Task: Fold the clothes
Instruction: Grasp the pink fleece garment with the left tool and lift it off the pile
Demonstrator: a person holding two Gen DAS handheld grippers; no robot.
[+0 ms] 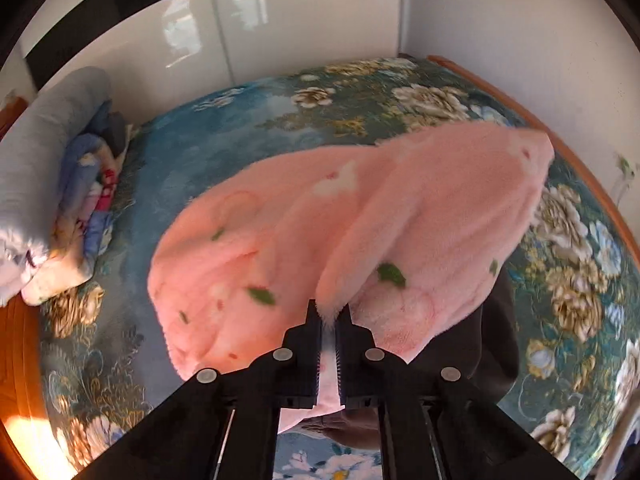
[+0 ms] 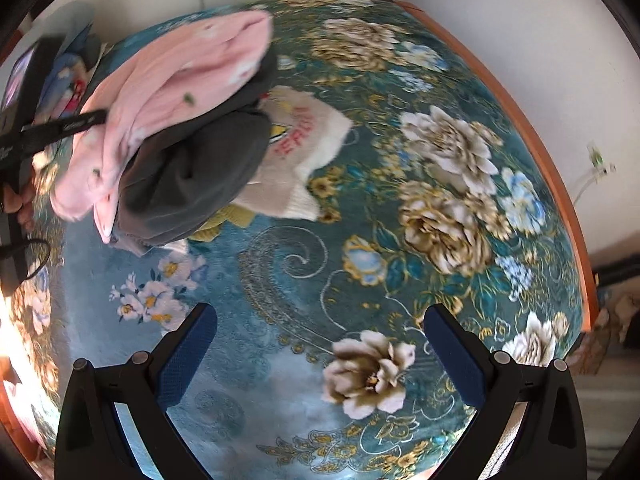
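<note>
The pink fleece garment [image 1: 340, 232] fills the middle of my left wrist view, a fuzzy piece with small white flowers and green leaf marks, lifted and draped over the floral bedspread [image 1: 248, 120]. My left gripper [image 1: 329, 316] is clamped on its near edge: the two black fingers stand almost together at lower centre, with a tuft of pink pile pinched between them. Under the garment's right side a dark grey garment [image 1: 500, 344] shows.

In my right wrist view the same pink fleece [image 2: 180, 80] sits in the upper left of the frame, lying over the dark grey garment [image 2: 196, 176], which in turn covers part of a white knitted top with red lettering [image 2: 304, 136]; a yellow ribbed edge [image 2: 228, 216] pokes out just below the grey. My right gripper [image 2: 320, 320] holds nothing, its blue-padded fingers spread wide at the bottom of the frame above bare bedspread [image 2: 440, 184].

At the left edge of the left wrist view a rolled grey quilt [image 1: 44, 148] and folded patterned bedding [image 1: 88, 208] are piled against the white wall [image 1: 280, 28]. An orange wooden bed frame [image 1: 560, 136] curves along the right.
</note>
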